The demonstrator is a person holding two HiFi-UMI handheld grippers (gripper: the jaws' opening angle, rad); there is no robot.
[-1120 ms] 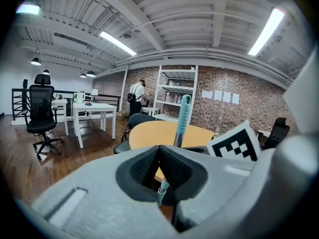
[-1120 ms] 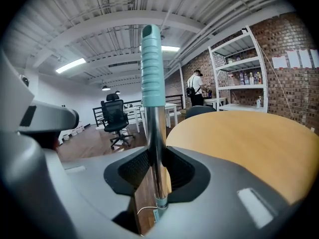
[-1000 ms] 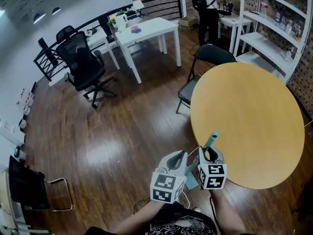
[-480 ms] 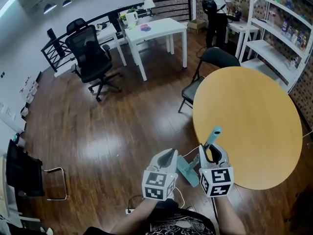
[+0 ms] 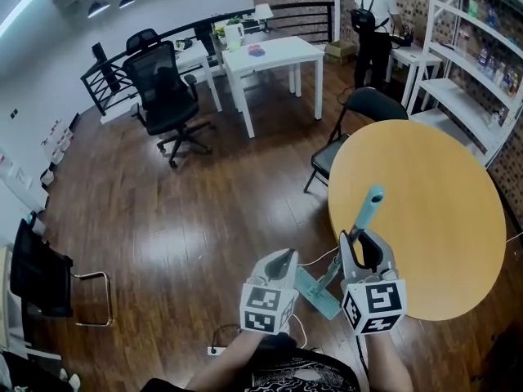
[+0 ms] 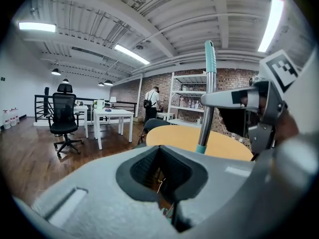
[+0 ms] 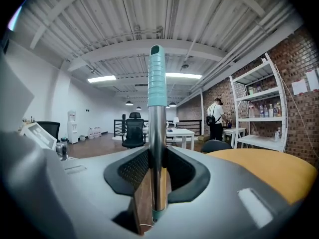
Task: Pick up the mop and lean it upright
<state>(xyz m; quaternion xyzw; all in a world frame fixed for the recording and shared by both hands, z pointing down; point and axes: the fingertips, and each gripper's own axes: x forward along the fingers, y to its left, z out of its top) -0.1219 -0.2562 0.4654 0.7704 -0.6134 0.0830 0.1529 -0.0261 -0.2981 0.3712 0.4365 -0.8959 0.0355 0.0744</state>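
The mop has a steel shaft with a teal grip and a flat teal head low by the wooden floor between the two grippers. My right gripper is shut on the shaft below the teal grip; in the right gripper view the mop handle stands nearly upright between the pads. The mop slants up toward the edge of the round table. My left gripper hangs just left of the mop, shut with nothing in it. From the left gripper view the mop handle rises at the right, clamped by the right gripper.
A black folding chair stands behind the round table. An office chair and a white table are farther back. A person stands by white shelves. A white cable lies on the floor; another black chair is at left.
My right gripper has risen with the mop handle, whose teal grip now stands higher against the table edge. The left gripper has shifted a little beside it.
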